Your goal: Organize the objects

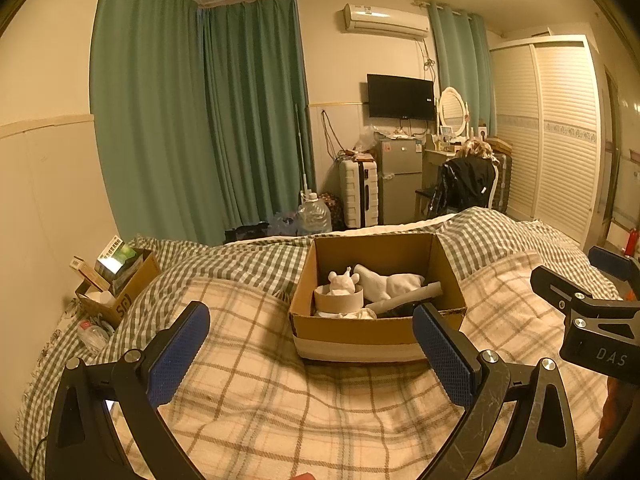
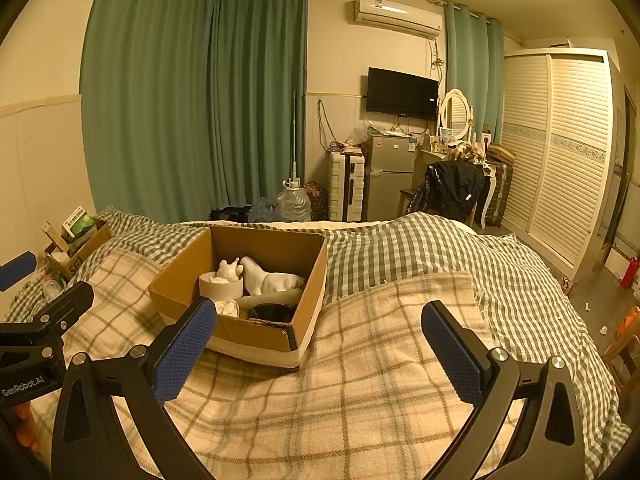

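Observation:
An open cardboard box [image 1: 360, 330] sits on the plaid blanket of the bed; it also shows in the right wrist view [image 2: 256, 330]. Inside are a white bear figure [image 1: 343, 280] in a round white tub [image 1: 338, 299], a white plush animal [image 1: 394, 283], a grey roll [image 1: 408, 296] and a dark object [image 2: 272, 312]. My left gripper [image 1: 312, 344] is open and empty, just in front of the box. My right gripper [image 2: 320, 340] is open and empty, with the box at its left finger.
A smaller cardboard box [image 1: 120, 288] with books and packets stands at the bed's left edge beside a plastic bottle [image 1: 93, 334]. Beyond the bed are a water jug [image 1: 314, 214], suitcase [image 1: 359, 192], small fridge [image 1: 400, 178] and a chair with a jacket [image 1: 466, 186].

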`<action>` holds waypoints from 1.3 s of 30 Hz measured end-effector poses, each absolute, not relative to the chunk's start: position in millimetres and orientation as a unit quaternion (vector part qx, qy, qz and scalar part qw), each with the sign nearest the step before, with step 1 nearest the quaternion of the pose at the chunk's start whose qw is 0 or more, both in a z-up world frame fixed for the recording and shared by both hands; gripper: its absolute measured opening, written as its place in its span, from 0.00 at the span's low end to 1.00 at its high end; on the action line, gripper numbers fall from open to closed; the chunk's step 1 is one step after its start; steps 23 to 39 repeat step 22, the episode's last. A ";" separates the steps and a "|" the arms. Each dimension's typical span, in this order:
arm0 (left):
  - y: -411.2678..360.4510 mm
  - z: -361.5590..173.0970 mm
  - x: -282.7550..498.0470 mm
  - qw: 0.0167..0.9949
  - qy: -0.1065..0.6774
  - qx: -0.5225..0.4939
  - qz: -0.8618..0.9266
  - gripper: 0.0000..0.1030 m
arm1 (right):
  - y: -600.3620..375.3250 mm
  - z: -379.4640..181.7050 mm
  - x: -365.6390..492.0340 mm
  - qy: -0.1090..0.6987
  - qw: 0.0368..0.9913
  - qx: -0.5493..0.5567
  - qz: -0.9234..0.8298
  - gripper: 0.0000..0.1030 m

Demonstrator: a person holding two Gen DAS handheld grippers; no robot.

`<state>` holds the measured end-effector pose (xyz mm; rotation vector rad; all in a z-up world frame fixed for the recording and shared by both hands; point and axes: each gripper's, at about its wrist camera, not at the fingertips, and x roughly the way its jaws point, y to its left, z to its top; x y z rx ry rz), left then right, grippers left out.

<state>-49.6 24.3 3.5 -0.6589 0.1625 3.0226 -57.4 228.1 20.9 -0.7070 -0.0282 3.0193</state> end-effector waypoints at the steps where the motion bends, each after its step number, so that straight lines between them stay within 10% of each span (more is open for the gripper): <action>1: 24.4 3.5 -49.4 0.022 0.053 -0.213 0.975 1.00 | 228.2 20.7 -57.5 -0.009 0.020 -0.229 0.973 1.00; 39: 18.1 4.9 -50.5 0.000 0.052 -0.207 0.977 1.00 | 224.7 17.1 -60.7 -0.010 0.018 -0.236 0.972 1.00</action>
